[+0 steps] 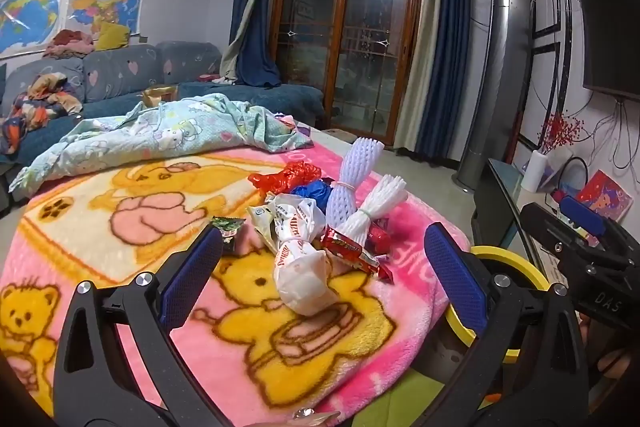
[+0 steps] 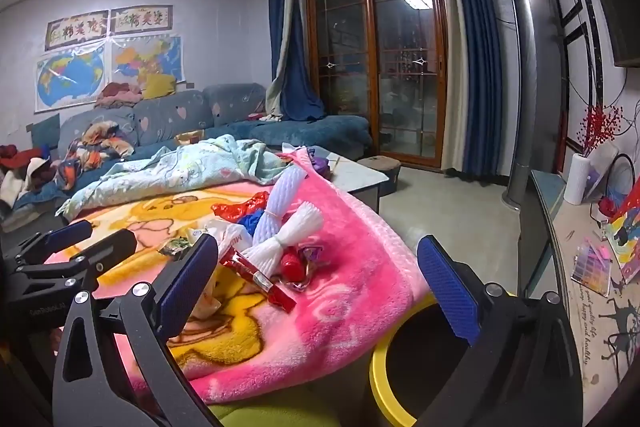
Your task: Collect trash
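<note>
On the blanket (image 1: 120, 251): two foam nets (image 1: 352, 179).

I saw a low table (image 2: 360, 175), its bare pale corner showing at the far right edge, draped in a pink blanket (image 1: 132, 227) printed with yellow bears. A light-green cartoon quilt (image 1: 160, 135) lay crumpled along the far side. Near the middle sat a loose heap: two white foam nets (image 1: 352, 183), a red bag (image 1: 288, 177), a blue bag (image 1: 312, 191), a knotted white bag (image 1: 300, 263), a red wrapper (image 1: 352, 253), a green wrapper (image 1: 228, 227).
</note>
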A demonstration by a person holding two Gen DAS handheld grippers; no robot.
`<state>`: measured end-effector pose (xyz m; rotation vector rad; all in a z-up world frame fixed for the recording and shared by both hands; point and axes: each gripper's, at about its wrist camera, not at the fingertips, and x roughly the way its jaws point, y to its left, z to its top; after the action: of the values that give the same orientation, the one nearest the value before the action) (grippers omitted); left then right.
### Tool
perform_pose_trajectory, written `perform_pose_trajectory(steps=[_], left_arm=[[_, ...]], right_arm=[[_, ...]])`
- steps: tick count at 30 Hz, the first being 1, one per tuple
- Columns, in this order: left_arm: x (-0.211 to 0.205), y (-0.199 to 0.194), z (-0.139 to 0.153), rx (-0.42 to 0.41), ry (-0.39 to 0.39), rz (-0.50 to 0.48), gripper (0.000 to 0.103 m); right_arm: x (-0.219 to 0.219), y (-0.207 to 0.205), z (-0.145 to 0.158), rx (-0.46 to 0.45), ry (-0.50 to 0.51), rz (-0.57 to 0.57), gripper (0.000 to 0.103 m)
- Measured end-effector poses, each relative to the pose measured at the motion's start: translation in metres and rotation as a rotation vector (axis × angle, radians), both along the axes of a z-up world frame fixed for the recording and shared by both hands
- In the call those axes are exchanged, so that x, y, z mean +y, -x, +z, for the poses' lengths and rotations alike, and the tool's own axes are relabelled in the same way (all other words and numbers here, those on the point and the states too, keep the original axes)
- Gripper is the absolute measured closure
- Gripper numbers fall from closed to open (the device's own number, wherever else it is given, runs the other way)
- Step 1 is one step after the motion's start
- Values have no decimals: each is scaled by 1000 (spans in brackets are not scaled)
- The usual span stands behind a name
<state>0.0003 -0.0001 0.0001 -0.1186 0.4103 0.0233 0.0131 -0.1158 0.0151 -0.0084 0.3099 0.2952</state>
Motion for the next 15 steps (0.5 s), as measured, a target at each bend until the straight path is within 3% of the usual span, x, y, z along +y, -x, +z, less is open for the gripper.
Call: perform_pose_trajectory(steps=[15], left_arm=[[-3,3,4,-33,-5,8,10]], right_arm=[[-1,1,-3,2,-8,-6,6]])
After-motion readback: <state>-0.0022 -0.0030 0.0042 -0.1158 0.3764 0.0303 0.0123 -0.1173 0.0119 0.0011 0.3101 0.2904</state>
